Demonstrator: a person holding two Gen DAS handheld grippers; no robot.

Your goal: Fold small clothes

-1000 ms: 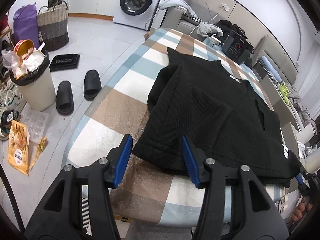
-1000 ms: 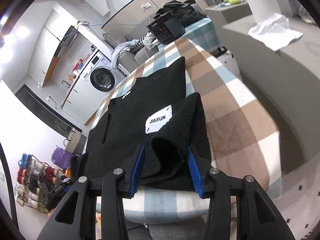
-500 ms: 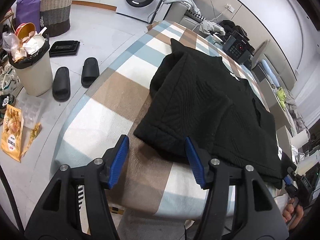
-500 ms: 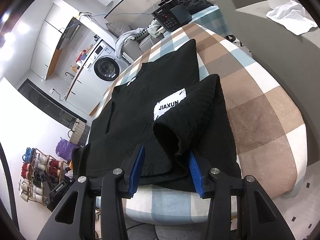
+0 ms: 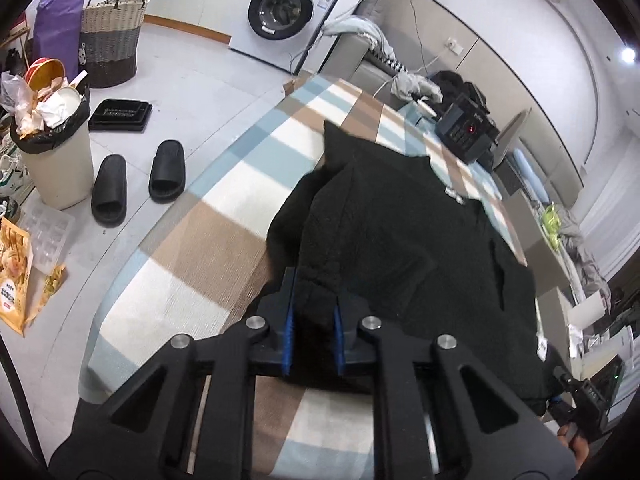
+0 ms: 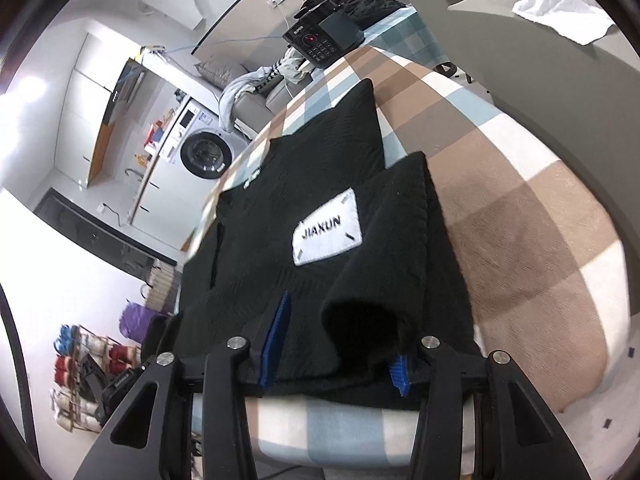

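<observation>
A black quilted sweater [image 5: 404,224] lies on the checked table cover [image 5: 192,264], both sleeves folded in over the body. My left gripper [image 5: 314,280] is shut on the sweater's hem near the folded left sleeve, with cloth bunched between the blue pads. In the right wrist view the sweater [image 6: 320,184] shows a white "JIAXUN" patch [image 6: 327,232]. My right gripper [image 6: 340,340] is open, its blue pads on either side of the sleeve cuff [image 6: 364,328] and hem at the near edge.
A black device with a keypad [image 5: 466,134] sits at the table's far end. On the floor to the left are black slippers [image 5: 138,180], a full bin [image 5: 56,152], a woven basket [image 5: 112,40] and a washing machine [image 5: 286,12]. A grey counter [image 6: 560,40] stands to the right.
My left gripper has moved forward onto the hem and shut on it. My right gripper has pushed further onto the cuff and hem and stays open.
</observation>
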